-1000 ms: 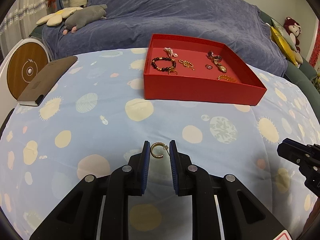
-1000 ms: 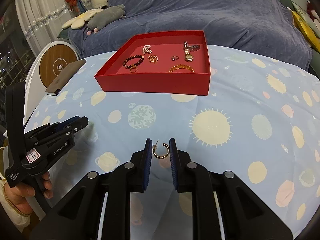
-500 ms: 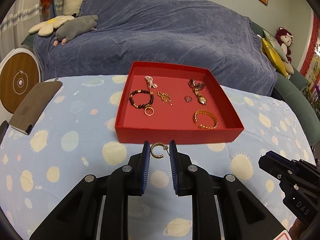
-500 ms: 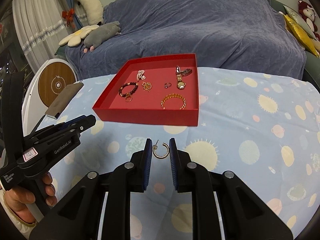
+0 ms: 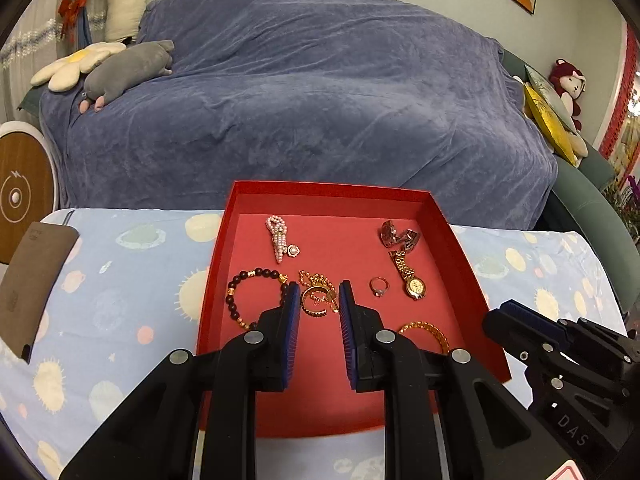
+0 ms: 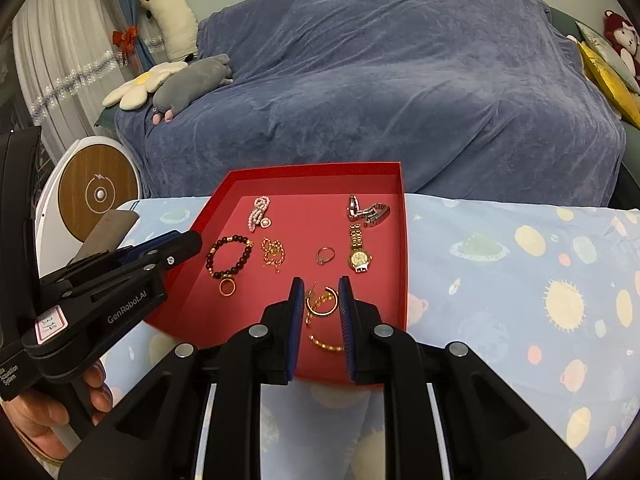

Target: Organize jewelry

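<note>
Red tray (image 5: 456, 240) holds a pearl clip (image 5: 280, 238), beaded bracelet (image 5: 244, 292) and watch (image 5: 410, 276); my left hand-held gripper (image 5: 319, 300) clamps a gold hoop earring (image 5: 316, 305) above it. Right hand-held gripper (image 6: 319, 300) clamps another hoop earring (image 6: 322, 301) over the tray's near-right corner.

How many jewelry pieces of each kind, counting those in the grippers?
Watches: 2 (silver watch, gold watch)
Rings: 2 (plain gold ring, stone-set ring)
Earrings: 2 (gold hoop earring in left gripper, another in right gripper)
Bracelets: 2 (dark bead bracelet, gold bangle)
Gold chain: 1
White pearl strand: 1
Total: 10
</note>
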{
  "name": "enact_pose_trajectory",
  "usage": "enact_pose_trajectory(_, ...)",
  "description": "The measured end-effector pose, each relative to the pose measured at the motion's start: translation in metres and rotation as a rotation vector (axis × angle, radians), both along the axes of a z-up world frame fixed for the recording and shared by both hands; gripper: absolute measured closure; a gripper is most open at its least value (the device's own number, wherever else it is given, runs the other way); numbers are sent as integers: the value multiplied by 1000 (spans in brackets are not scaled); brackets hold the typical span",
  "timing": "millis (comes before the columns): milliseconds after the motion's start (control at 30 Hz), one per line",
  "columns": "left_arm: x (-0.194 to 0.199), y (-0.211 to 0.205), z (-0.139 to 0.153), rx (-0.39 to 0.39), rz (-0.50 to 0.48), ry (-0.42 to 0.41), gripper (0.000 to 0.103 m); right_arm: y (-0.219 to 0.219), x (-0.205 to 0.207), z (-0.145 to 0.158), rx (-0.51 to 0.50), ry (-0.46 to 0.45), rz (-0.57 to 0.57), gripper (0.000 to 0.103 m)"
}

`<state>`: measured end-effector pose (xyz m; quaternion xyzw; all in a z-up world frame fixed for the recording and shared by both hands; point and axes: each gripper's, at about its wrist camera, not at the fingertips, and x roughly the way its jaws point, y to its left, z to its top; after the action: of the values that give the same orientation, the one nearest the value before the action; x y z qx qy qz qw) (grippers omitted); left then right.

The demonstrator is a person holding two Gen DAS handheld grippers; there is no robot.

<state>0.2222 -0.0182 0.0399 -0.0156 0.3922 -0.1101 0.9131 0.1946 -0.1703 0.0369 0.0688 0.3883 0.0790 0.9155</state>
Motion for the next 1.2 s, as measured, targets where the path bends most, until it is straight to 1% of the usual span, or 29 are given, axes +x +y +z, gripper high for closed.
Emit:
enact_pose_trajectory(167,24,-8,-24,8,-3,37,86,1,31,-22,18,43,3,86)
enact_pose_trajectory(300,34,-11,-34,11,-12,43,85,1,45,-32,13,53,-1,86)
enact_pose_trajectory(367,39,-11,-36,12,-13,51,83,1,49,-36,24,63,10,85)
enact_pose_trajectory(433,42,-11,-37,15,-8,56,77,2,50,-38,18,61,11,85)
enact_pose_trajectory(500,41,-9,-36,8,8,51,61,1,48,-35,21,56,11,84)
enact_pose_trajectory(567,40,-6,-32,2,18,47,56,-2,45,-30,32,46,3,81)
enact_pose_trajectory(633,36,-3,-27,-2,26,41,56,-6,36,-21,46,27,-11,71)
enact_pose_trajectory(767,13,6,-9,-3,27,19,56,-13,7,3,53,4,-25,69)
enact_pose_trajectory(900,-26,15,11,17,31,-16,56,-18,-33,22,52,-6,-45,58)
enact_pose_trajectory(1067,-69,23,24,21,40,-11,56,-14,-84,29,8,-17,-49,58)
enact_pose_trajectory(1200,-100,24,18,54,49,-12,56,-16,-111,21,20,-1,-71,57)
